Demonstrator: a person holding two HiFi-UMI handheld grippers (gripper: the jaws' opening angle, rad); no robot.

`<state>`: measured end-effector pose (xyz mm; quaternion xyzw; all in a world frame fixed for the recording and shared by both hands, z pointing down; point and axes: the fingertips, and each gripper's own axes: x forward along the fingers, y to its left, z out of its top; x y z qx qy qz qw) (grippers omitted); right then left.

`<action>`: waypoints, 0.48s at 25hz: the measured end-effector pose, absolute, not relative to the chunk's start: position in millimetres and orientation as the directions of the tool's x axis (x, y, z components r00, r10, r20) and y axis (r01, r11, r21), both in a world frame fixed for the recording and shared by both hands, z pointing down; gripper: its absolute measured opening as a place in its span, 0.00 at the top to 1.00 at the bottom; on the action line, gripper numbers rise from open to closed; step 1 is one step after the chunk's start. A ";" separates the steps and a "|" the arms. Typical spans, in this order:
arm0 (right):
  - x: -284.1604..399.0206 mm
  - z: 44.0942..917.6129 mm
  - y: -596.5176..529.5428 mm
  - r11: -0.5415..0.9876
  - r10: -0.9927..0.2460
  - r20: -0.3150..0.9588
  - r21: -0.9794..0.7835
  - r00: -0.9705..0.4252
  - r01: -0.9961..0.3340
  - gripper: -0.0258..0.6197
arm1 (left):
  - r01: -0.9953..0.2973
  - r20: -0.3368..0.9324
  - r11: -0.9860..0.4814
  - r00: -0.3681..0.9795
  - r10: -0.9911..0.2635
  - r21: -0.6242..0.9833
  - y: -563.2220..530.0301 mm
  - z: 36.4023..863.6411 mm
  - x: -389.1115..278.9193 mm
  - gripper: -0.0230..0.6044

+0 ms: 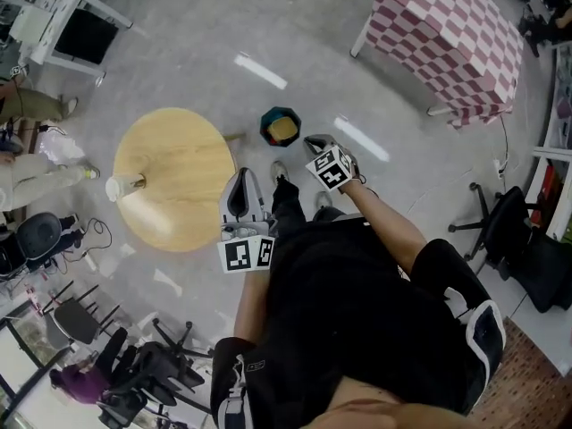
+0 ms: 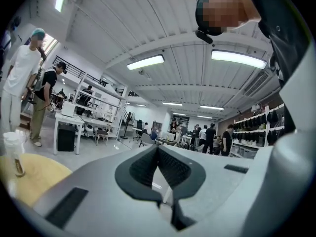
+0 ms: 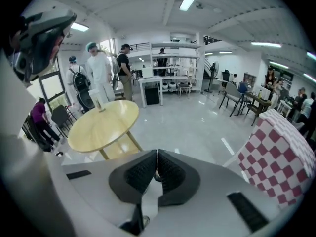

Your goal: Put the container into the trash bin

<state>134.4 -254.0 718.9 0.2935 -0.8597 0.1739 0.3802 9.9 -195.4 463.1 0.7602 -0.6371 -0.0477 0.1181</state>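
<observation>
A dark green trash bin (image 1: 281, 126) stands on the floor beside the round wooden table (image 1: 174, 177), and a tan thing lies inside it. A clear plastic cup (image 1: 121, 187) stands on the table's left side; it also shows in the left gripper view, cup (image 2: 14, 149), and in the right gripper view, cup (image 3: 97, 100). My right gripper (image 1: 313, 139) hangs just right of the bin, above it, with its jaws (image 3: 157, 152) shut and nothing between them. My left gripper (image 1: 241, 175) is over the table's right edge, pointing level, its jaws (image 2: 158, 147) shut and empty too.
A table with a red-and-white checked cloth (image 1: 447, 34) stands at the upper right. Office chairs (image 1: 505, 231) sit at the right and more chairs (image 1: 134, 365) at the lower left. A white desk (image 1: 63, 25) and people stand at the left. My feet are just below the bin.
</observation>
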 end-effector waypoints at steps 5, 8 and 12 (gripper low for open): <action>165.9 651.3 -232.5 0.757 -0.464 0.644 -0.068 -0.608 -0.650 0.91 | -0.965 0.049 -0.125 0.140 -0.989 0.228 -152.0 441.0 43.3 0.95; 174.7 607.5 -219.2 0.750 -0.503 0.563 -0.093 -0.656 -0.655 0.91 | -0.971 0.034 -0.110 0.121 -0.992 0.214 -128.9 426.0 54.2 0.95; 185.3 556.3 -198.6 0.744 -0.548 0.463 -0.110 -0.696 -0.659 0.91 | -0.973 0.024 -0.112 0.119 -0.993 0.200 -106.8 414.3 67.2 0.95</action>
